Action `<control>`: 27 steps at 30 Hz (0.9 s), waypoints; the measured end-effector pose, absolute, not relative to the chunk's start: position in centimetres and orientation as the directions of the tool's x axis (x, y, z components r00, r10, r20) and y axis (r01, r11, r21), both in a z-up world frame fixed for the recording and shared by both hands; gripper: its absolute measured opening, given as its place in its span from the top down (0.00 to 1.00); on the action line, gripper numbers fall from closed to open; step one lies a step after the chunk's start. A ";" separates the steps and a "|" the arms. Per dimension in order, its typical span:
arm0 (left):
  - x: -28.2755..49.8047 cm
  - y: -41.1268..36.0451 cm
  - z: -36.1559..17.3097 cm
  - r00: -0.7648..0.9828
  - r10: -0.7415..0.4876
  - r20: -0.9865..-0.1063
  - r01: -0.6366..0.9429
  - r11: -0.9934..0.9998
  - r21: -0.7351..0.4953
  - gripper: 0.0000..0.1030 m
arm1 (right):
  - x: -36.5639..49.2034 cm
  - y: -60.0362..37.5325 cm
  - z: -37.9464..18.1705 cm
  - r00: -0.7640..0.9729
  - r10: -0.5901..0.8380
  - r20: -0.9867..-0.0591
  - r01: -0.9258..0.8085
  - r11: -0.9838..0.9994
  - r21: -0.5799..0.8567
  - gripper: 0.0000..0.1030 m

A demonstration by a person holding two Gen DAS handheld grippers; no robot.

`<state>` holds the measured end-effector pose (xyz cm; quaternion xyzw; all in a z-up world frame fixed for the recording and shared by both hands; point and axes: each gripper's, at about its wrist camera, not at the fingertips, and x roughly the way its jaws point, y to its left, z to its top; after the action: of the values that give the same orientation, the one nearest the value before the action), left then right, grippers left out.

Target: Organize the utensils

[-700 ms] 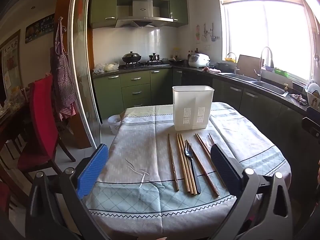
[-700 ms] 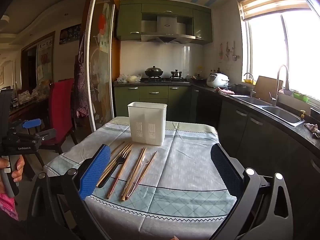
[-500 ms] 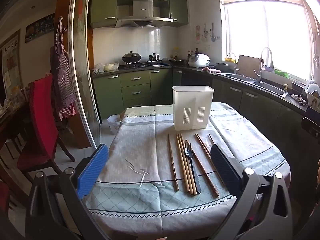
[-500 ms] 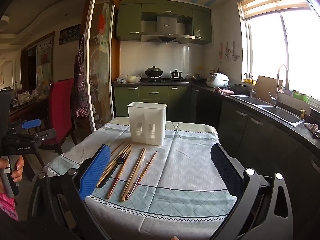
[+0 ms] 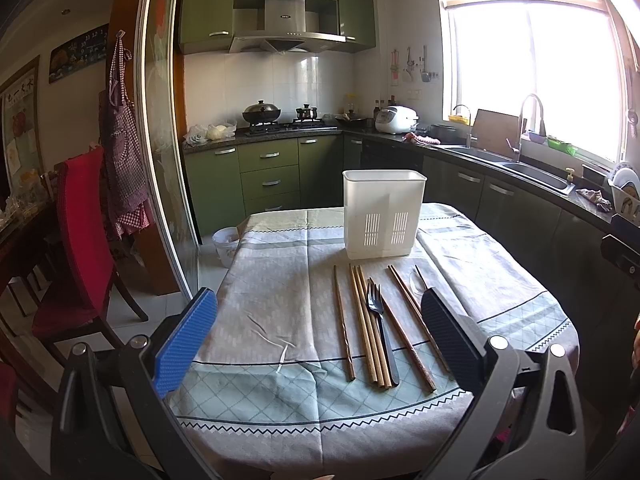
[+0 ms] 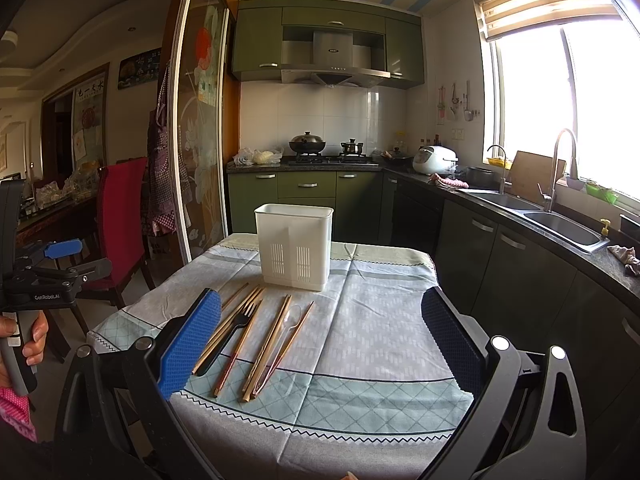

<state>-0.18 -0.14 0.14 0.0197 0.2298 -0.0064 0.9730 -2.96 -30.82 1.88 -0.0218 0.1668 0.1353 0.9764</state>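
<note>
A white slotted utensil holder (image 5: pixel 383 214) stands upright on the table; it also shows in the right wrist view (image 6: pixel 294 246). In front of it lie several wooden chopsticks (image 5: pixel 362 320), a black plastic fork (image 5: pixel 380 322) and a clear plastic spoon (image 6: pixel 289 322). The chopsticks (image 6: pixel 276 340) and fork (image 6: pixel 232 332) show in the right wrist view too. My left gripper (image 5: pixel 320 330) is open and empty, hovering before the table's near edge. My right gripper (image 6: pixel 322 330) is open and empty, also at the near edge. The left gripper appears at the far left of the right wrist view (image 6: pixel 60 258).
The table carries a grey-green tablecloth (image 5: pixel 280 280). A red chair (image 5: pixel 84 232) stands left of it beside a glass sliding door (image 5: pixel 160 160). Green cabinets, a stove with pots (image 5: pixel 262 114) and a sink counter (image 5: pixel 532 170) lie behind and to the right.
</note>
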 end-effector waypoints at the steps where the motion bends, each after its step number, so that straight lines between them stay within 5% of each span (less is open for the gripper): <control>1: -0.2 -0.2 0.2 0.894 -0.004 -0.447 0.023 0.999 0.036 0.05 | -3.0 -30.8 1.8 0.908 0.256 -0.332 -0.270 0.963 0.002 0.04; 27: 0.1 -1.0 -1.1 0.892 -0.007 -0.453 0.024 0.999 0.032 0.05 | -3.0 -30.9 1.9 0.907 0.256 -0.334 -0.271 0.963 0.003 0.04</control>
<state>0.10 -0.97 -1.13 0.0184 0.2328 -0.0080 0.9723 -3.02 -30.85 1.91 -0.0218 0.1679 0.1349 0.9763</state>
